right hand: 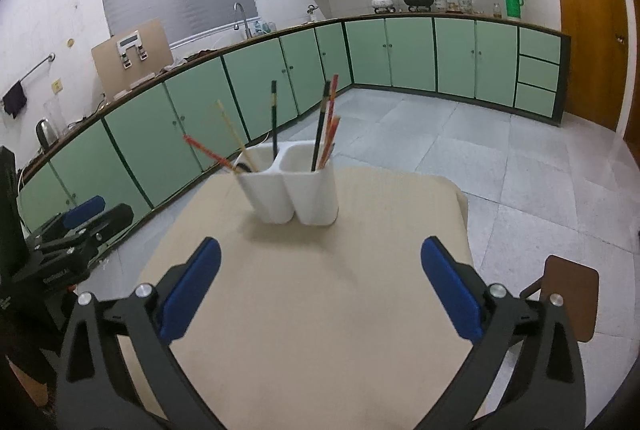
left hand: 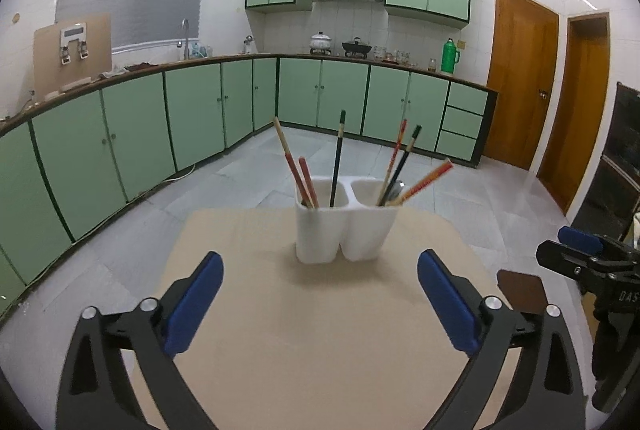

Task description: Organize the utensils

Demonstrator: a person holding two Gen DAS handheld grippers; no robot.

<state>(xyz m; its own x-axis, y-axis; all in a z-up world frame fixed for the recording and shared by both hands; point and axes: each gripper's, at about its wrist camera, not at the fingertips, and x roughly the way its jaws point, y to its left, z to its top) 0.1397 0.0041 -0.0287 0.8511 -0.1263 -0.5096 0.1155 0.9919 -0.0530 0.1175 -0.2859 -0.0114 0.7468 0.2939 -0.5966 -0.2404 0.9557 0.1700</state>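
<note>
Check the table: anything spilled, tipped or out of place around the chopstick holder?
Nothing stands out. The white two-compartment holder stands upright on the table, and all chopsticks are inside it, leaning at mixed angles. None lie loose on the tabletop. Left gripper and right gripper are both open and empty.

The lower ends of the red, black and pale chopsticks [left hand: 402, 166] are hidden inside the white 2-compartment plastic holder [left hand: 344, 230] ahead of the tongs. Between the chopsticks in its right compartment a dark item [left hand: 396, 188] is too blurred to identify. The beige tabletop [left hand: 312, 330] is cut off by the bottom edge behind the black finger frames. Small jars [right hand: 460, 5] on the far counter are too small to tell apart.
</note>
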